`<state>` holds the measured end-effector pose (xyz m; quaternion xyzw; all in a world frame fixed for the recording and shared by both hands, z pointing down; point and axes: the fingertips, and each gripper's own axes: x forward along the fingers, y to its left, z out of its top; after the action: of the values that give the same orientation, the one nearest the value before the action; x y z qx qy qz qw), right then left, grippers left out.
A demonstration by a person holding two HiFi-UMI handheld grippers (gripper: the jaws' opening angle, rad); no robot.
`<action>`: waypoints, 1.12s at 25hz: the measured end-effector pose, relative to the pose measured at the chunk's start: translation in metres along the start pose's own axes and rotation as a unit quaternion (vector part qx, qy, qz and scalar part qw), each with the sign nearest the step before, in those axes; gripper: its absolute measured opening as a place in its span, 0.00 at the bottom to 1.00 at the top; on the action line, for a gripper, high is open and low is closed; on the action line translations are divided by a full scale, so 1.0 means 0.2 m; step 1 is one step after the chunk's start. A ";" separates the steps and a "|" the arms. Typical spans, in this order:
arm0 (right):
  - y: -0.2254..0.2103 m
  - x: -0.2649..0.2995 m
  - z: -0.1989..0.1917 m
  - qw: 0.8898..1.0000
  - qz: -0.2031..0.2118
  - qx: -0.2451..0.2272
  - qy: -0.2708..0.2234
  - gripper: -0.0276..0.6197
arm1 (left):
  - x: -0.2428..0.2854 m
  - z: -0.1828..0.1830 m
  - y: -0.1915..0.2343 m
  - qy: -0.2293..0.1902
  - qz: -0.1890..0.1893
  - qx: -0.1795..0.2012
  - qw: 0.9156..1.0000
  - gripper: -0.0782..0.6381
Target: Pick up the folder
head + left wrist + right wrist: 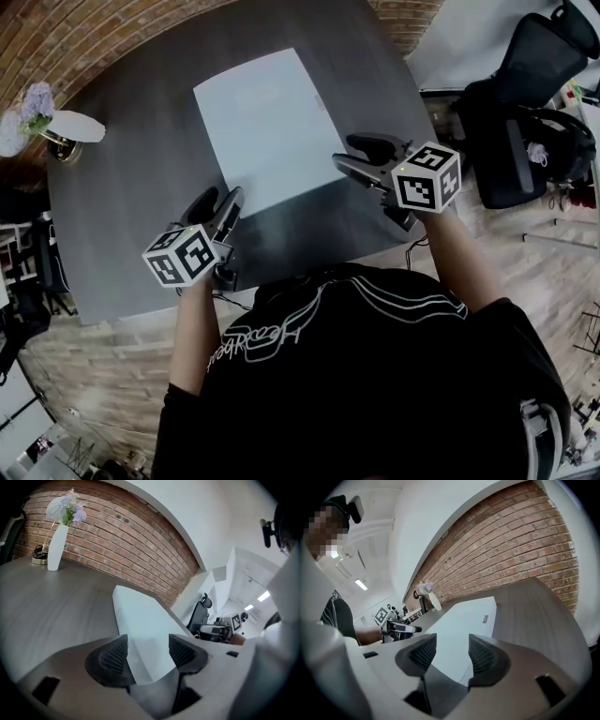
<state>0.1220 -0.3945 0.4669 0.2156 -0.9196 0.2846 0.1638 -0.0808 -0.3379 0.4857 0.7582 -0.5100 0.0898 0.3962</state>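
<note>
The folder is just a plain, pale blue-white rectangle. It's lying flat in the middle of the dark grey woodgrain desk, and there's a tiny mark near one edge. The left tool is at its near corner and the right tool is by its right edge. Both have their jaws apart and aren't gripping anything.

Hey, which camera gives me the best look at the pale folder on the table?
The head view: it looks down on the folder lying flat on the dark table, with nearly its whole outline visible. The two gripper views show it only foreshortened, from low over the table.
</note>
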 end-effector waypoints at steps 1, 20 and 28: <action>-0.03 0.02 -0.02 1.000 -0.004 -0.001 0.005 0.32 | 0.01 -0.01 0.02 0.000 0.004 -0.005 1.000 0.46; -0.19 0.16 -0.19 0.998 -0.037 0.023 0.035 0.28 | 0.10 -0.15 0.09 0.027 -0.009 -0.060 0.998 0.40; -0.18 0.15 -0.20 0.998 -0.048 0.023 0.031 0.27 | 0.10 -0.16 0.09 0.032 -0.003 -0.051 0.998 0.40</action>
<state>0.1209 -0.4064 0.5265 0.2544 -0.8960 0.3036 0.2006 -0.0777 -0.3336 0.5268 0.7355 -0.4985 0.0862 0.4507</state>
